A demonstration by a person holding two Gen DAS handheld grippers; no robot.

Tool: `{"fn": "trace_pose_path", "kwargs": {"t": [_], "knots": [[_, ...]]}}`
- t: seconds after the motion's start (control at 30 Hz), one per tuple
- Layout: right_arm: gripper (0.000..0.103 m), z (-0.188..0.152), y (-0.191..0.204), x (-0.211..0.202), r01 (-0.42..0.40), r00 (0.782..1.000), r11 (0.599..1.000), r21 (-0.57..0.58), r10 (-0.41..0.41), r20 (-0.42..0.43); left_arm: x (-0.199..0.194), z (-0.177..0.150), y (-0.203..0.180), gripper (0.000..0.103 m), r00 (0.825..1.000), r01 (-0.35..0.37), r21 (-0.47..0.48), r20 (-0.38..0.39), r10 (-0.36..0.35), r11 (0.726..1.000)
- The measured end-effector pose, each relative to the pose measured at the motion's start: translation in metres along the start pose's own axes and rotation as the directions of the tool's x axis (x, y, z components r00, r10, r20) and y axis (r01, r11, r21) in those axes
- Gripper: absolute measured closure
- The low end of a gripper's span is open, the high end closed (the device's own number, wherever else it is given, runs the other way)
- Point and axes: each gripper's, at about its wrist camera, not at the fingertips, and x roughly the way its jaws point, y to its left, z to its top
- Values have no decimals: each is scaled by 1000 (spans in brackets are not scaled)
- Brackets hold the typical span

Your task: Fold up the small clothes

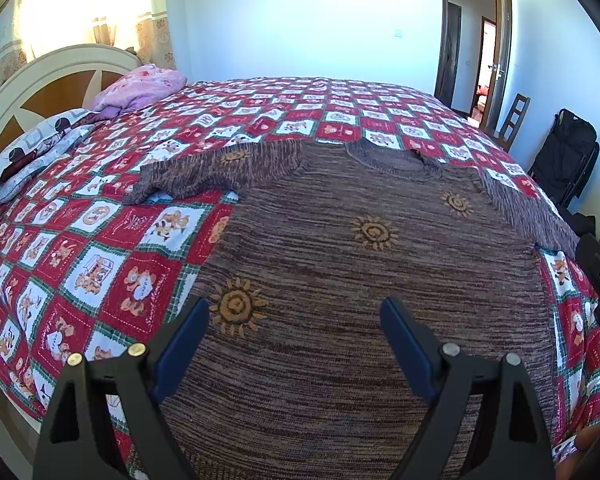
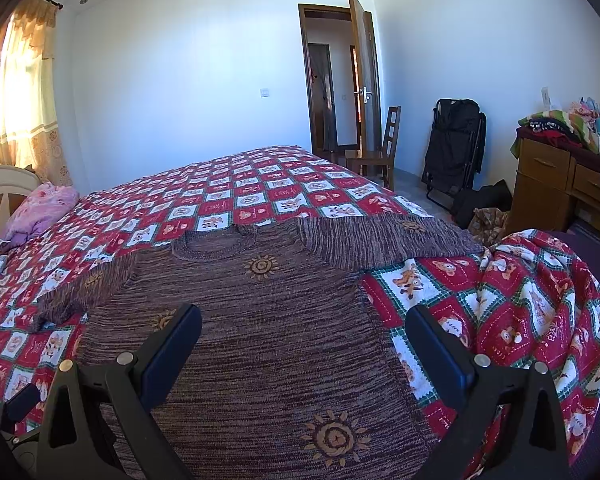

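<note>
A brown knit sweater (image 1: 340, 248) is lying flat on the bed's checked quilt (image 1: 112, 248), neckline pointing toward the far door (image 2: 362, 76), sleeves spread sideways. The left gripper (image 1: 296, 320) and right gripper (image 2: 304, 332) are hovering over its hem, fingers apart.

Brown knit sweater (image 2: 268, 344) spread flat on checked bedspread (image 2: 260, 188), right gripper (image 2: 303, 344) jaws apart above hem, nothing held

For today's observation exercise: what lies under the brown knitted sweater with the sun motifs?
The brown knitted sweater lies flat on a red-and-white patchwork bedspread, which shows around it. Whatever lies directly beneath its body is covered.
</note>
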Motion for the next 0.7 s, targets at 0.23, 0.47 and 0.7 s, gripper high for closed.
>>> {"fn": "trace_pose_path", "kwargs": {"t": [0.23, 0.47, 0.7], "knots": [[1, -1, 0, 2, 0, 1000, 1000, -4, 0, -9, 3, 0, -1, 13, 1000, 3, -3, -12, -3, 1000], [1, -2, -1, 4, 3, 1000, 1000, -2, -3, -12, 3, -1, -1, 13, 1000, 3, -3, -13, -3, 1000], [1, -3, -1, 5, 6, 1000, 1000, -6, -6, -14, 7, -2, -3, 13, 1000, 12, 0, -18, -12, 1000]]}}
